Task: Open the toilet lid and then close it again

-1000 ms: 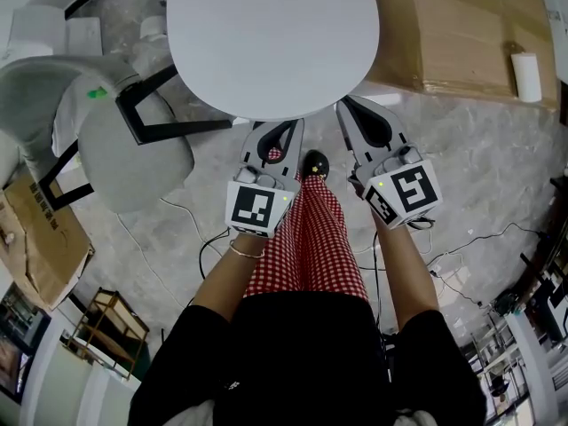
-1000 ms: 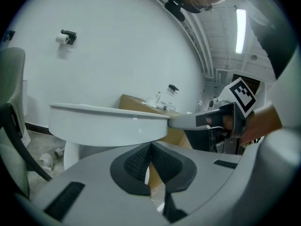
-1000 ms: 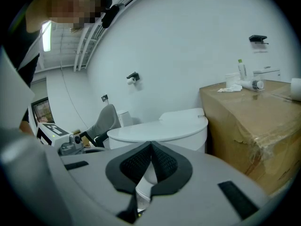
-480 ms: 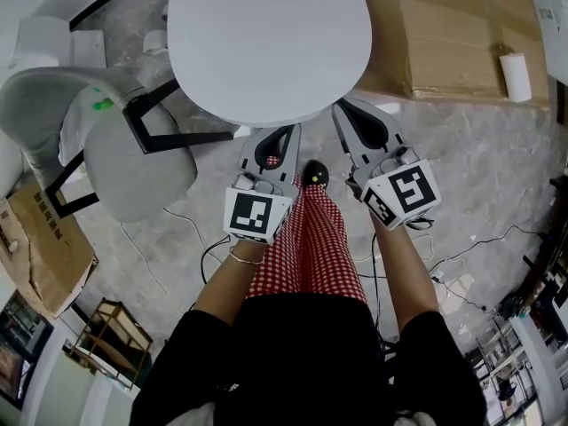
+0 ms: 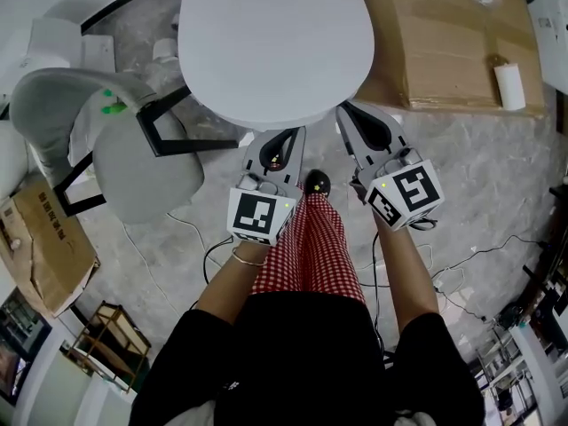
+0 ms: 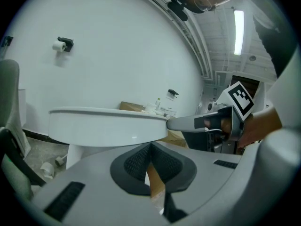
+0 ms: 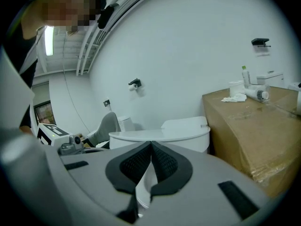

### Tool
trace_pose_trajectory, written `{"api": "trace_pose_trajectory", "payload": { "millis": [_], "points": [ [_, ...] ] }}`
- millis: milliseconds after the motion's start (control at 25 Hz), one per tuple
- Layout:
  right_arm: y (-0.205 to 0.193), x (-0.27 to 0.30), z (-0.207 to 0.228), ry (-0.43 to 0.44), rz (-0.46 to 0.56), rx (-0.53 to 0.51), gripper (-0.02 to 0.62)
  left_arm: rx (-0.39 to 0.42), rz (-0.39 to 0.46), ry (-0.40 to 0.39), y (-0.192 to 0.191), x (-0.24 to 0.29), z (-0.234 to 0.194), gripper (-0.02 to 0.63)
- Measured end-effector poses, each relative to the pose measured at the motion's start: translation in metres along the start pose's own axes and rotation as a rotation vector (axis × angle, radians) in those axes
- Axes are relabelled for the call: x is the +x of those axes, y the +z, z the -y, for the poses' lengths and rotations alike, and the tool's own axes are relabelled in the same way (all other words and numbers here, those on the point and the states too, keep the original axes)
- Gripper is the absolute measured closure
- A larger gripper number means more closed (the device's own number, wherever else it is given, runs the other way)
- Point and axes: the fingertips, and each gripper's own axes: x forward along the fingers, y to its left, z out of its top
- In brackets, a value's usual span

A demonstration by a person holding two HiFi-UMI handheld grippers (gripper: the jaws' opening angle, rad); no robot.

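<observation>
Left gripper view shows the left gripper with its jaws pressed together at the tips, nothing between them. The right gripper has its jaws closed and empty too. Both point at the front rim of the toilet lid, which lies flat and closed; whether they touch it cannot be told. A grey chair stands left of the toilet, a cardboard box right.
</observation>
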Motion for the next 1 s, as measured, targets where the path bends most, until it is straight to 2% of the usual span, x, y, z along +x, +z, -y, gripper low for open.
{"api": "trace_pose_trajectory", "payload": {
  "millis": [1000],
  "points": [
    [0.064, 0.007, 0.001, 0.008, 0.027, -0.035, 0.575, 0.018, 0.030, -0.021, 0.069, 0.003, -0.004, 0.603]
  ]
}}
